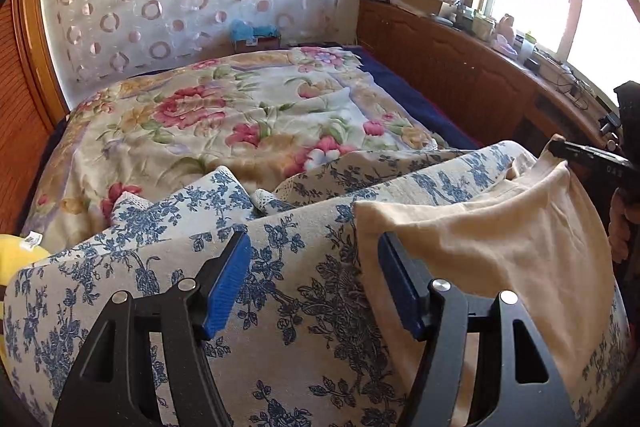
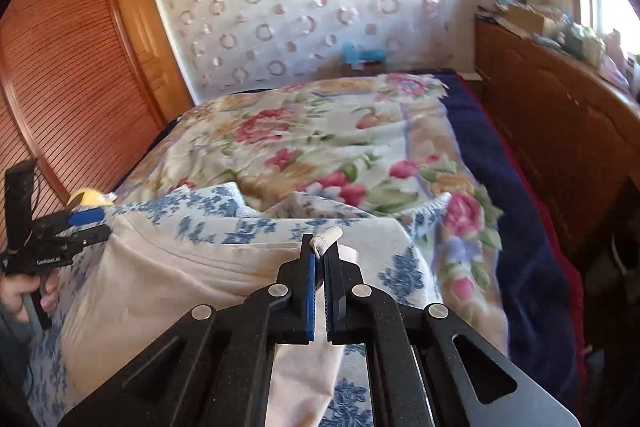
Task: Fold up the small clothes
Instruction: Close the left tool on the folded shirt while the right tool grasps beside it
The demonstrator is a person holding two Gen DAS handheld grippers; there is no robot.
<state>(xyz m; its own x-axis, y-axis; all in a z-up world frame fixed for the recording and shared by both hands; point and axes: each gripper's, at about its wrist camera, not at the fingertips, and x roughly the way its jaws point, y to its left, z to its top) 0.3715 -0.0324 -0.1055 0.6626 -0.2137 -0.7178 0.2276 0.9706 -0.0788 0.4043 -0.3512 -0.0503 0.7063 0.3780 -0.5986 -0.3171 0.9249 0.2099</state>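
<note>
1. Cream garment [image 1: 472, 239]: lying on a blue-flowered cloth [image 1: 280, 267] draped over a raised surface at the near end of the bed [image 1: 240, 115]; far right corner lifted.
2. Right gripper [image 2: 320, 259]: fingers together, clamped on a small bunched bit of the garment's edge [image 2: 328, 237], seen poking out just past the tips in the right wrist view.
3. Left gripper [image 1: 314, 283]: fingers apart, nothing between them except the flowered cloth below; right-hand pad [image 1: 400, 291] right at the garment's left edge, left-hand pad [image 1: 226, 287] out over bare flowered cloth.
4. Step in hand, by judgement: getting a second grip on the left edge so both corners can be carried over into a fold.
5. To do it well: shift left fingers a little toward the garment so both pads straddle its hem, not the flowered cloth underneath.
6. Pinch only the cream layer; lifting the flowered cloth along with it would spoil the fold.
7. Close near the corner, matching the right side, so the fold line comes out straight.
8. Keep the right hold firm and level; only a thin bit of fabric clamped there, likely to slip under a hard pull.
9. Yellow object [image 1: 16, 251] at the left, well apart; no concern.
</note>
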